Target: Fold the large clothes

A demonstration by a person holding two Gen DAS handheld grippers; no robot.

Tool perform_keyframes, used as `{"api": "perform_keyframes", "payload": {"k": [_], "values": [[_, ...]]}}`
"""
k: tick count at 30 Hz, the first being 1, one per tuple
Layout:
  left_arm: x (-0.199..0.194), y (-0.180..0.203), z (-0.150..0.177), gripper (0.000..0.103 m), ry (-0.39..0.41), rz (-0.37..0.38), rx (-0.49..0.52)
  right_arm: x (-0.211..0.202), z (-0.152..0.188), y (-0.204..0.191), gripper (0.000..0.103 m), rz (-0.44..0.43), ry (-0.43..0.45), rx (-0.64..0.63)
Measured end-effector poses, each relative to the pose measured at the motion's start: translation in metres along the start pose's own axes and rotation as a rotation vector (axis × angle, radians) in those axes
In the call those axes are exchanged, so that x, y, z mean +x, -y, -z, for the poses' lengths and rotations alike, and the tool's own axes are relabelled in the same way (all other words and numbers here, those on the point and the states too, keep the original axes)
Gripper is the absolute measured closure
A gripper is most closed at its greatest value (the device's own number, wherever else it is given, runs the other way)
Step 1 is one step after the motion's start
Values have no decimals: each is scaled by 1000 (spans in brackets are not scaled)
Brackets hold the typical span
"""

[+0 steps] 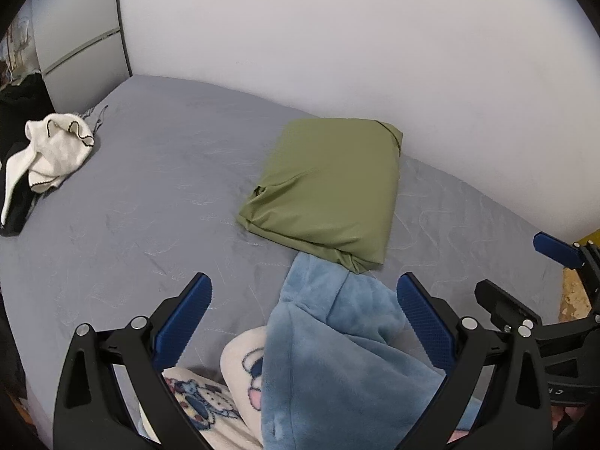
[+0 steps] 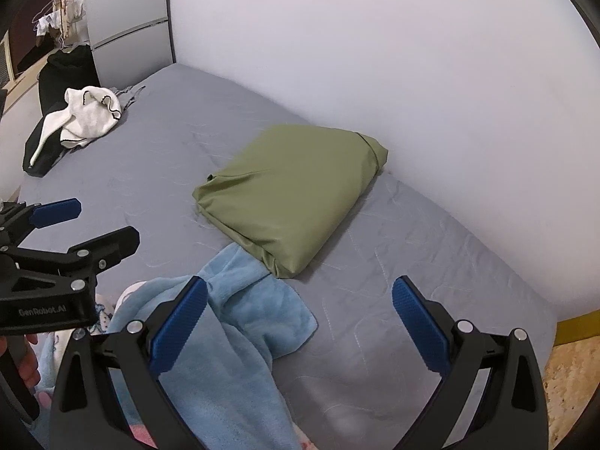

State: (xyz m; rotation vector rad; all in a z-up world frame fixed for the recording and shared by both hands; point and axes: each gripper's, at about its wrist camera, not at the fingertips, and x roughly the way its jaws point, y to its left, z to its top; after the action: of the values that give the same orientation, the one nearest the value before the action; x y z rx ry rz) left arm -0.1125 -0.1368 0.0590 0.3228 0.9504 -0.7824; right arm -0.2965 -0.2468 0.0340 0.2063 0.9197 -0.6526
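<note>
Fingers of left gripper [image 1: 303, 292] & right gripper [image 2: 300, 296] spread wide, empty; fluffy blue fleece garment [image 1: 337, 356] crumpled between them, smooth olive folded bundle [image 2: 288, 195] just beyond.

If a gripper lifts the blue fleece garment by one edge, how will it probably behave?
The blue fleece garment will probably hang limp, since it already lies in soft folds and bunches on the bed. Its thick pile suggests the pads grip it well, not slip. One end touches the green folded item, which might get tugged along.

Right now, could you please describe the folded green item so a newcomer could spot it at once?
On the grey bed, against the white wall, lies the folded olive-green bundle. Unlike the fluffy blue garment touching its near corner, it is smooth and neatly rectangular.
</note>
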Motion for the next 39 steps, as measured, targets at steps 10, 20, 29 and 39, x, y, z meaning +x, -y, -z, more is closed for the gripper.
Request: {"api": "perform_keyframes", "payload": {"k": [10,20,29,39], "values": [[6,1,-3,6,-15,-17,6,5,2,2,6,13,-10,-1],[6,0,-3,6,-18,-53,17,5,1,8,6,24,-12,3],[5,-2,1,6,-26,-64,18,5,3,9,6,33,-18,3],[4,-3,2,6,-25,-75,29,7,5,9,6,36,-28,-3]]}}
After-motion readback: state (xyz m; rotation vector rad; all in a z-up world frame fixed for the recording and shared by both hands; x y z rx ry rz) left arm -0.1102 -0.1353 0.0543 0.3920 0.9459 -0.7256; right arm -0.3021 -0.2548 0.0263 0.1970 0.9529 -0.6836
